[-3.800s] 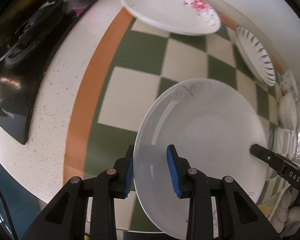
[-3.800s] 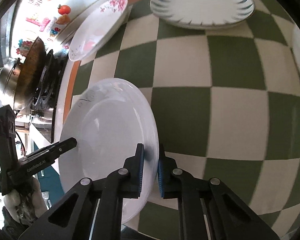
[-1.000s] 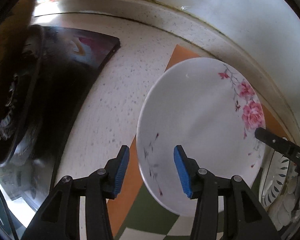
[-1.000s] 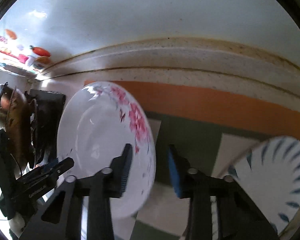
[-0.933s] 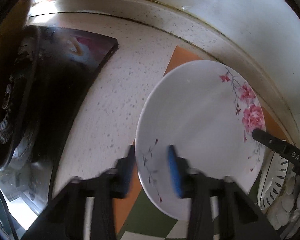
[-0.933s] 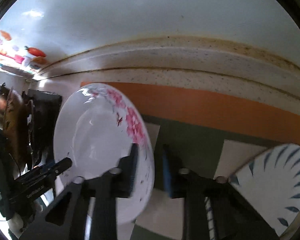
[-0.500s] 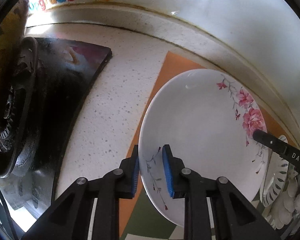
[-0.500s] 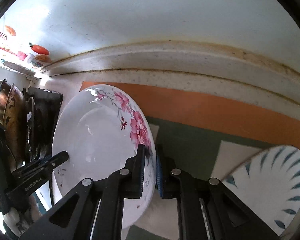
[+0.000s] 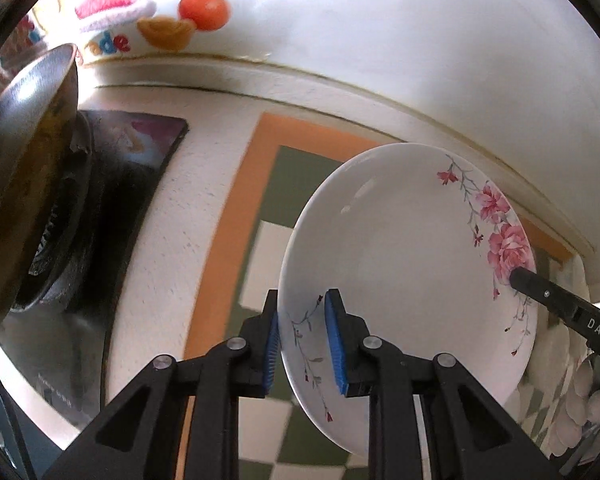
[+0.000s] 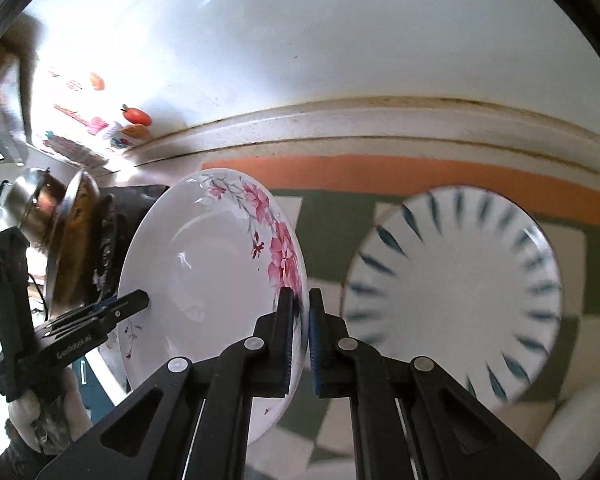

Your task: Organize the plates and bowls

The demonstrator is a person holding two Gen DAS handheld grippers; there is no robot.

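Flowered plate (image 9: pixel 400 248) gripped at opposite rims: left gripper (image 9: pixel 300 336) clamped on near edge, right gripper (image 10: pixel 302 334) clamped narrow on flowered edge. Plate held tilted, apparently lifted clear of checkered mat (image 9: pixel 268 240), near back wall, beside stove (image 9: pixel 100 200). Step judged: plate being carried for stacking. Next move judged: plate to be levelled, both grips matched, then lowered onto striped plate (image 10: pixel 452 280) or other stack; slip risk if one side is loosened

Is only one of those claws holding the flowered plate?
No, the left gripper and right gripper each pinch opposite rims of the flowered plate.
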